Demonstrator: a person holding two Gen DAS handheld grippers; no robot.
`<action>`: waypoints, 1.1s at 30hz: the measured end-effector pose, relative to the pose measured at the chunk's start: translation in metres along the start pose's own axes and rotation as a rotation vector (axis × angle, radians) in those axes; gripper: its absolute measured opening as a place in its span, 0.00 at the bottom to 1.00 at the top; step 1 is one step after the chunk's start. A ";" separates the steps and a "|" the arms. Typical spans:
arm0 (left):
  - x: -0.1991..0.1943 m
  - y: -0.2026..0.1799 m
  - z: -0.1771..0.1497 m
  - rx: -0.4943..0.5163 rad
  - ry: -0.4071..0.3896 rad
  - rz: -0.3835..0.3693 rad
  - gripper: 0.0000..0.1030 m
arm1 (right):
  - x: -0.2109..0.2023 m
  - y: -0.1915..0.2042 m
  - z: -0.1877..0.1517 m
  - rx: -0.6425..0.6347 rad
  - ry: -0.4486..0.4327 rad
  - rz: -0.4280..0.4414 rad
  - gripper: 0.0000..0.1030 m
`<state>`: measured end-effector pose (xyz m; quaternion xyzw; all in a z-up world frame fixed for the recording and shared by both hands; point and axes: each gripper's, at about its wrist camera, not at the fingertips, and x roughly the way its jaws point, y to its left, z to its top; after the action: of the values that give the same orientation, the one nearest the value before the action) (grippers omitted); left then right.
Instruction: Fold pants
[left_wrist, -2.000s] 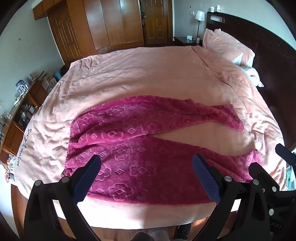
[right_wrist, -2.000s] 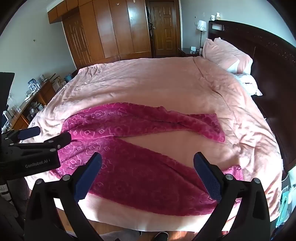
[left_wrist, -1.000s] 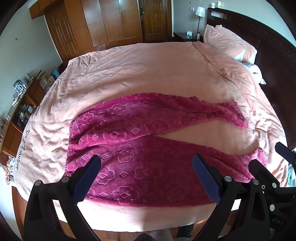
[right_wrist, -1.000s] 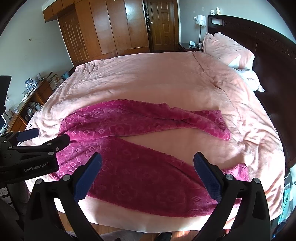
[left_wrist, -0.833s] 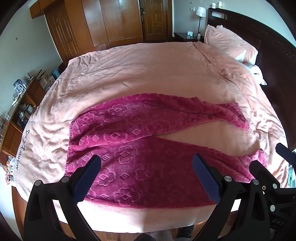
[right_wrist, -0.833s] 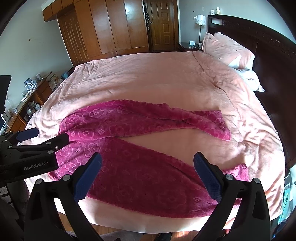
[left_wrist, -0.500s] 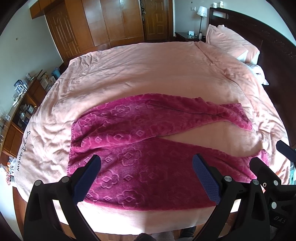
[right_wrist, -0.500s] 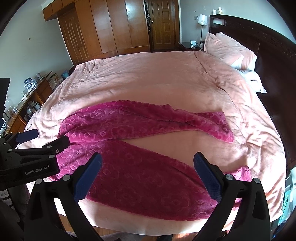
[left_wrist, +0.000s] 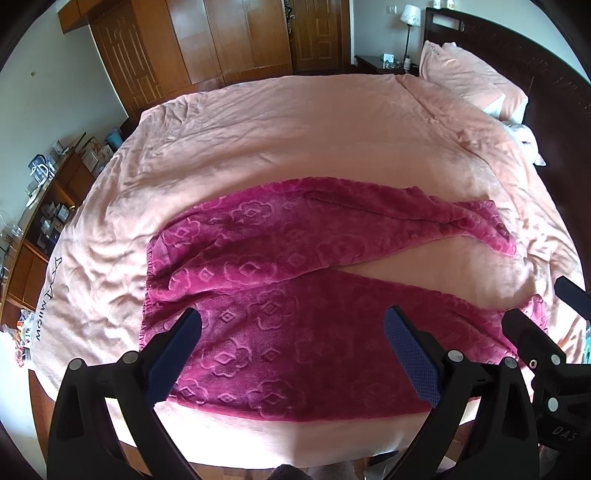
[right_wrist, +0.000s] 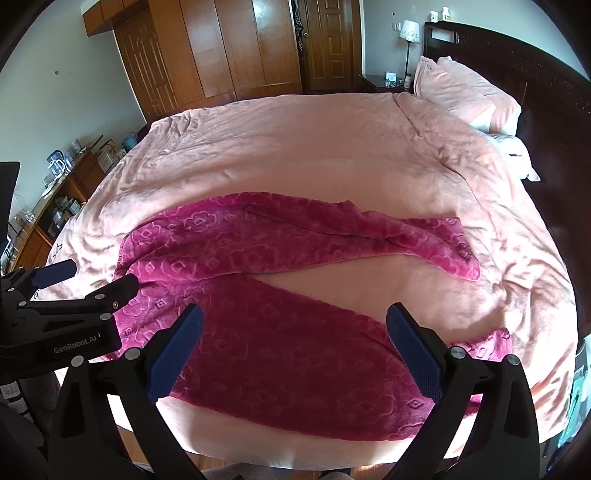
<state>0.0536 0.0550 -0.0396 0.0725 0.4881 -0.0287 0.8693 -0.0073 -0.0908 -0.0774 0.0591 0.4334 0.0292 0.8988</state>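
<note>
Wooden wardrobes (left_wrist: 221, 40) and a dark headboard (right_wrist: 546, 62) frame a bed (left_wrist: 295, 122) covered in a peach blanket, over whose near edge both tools are held. The left gripper (left_wrist: 291, 350) is seen with its jaws spread wide and nothing between the blue pads (left_wrist: 410, 354); the right gripper (right_wrist: 295, 347) is likewise wide open and empty. Directly ahead of and below both, the magenta fleece pants (left_wrist: 280, 295) are laid flat, the waistband to the left gripper's left, the two legs splayed in a V toward the right gripper's right. The near leg runs beneath the fingers; the far leg lies further ahead, its cuff (right_wrist: 461, 254) near the pillows' side.

Over the last two seconds little has been altered: the garment has kept its shape, and both grippers have been raised only slightly and shifted a little, so that more of the pants is brought into view. No grasp has been made. It is judged that folding has not yet begun, and that one leg must first be taken up and laid over the other.
</note>
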 end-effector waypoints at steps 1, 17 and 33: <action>0.002 0.001 0.000 -0.002 0.008 -0.010 0.95 | 0.001 -0.001 0.000 0.004 0.004 -0.002 0.98; 0.053 -0.019 0.012 -0.034 0.097 -0.188 0.95 | 0.013 -0.072 -0.004 0.144 0.050 -0.100 0.97; 0.109 -0.090 0.031 -0.018 0.175 -0.081 0.95 | 0.074 -0.286 -0.016 0.278 0.165 -0.299 0.97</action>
<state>0.1261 -0.0367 -0.1253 0.0470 0.5649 -0.0531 0.8221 0.0270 -0.3658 -0.1824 0.1151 0.5092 -0.1596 0.8379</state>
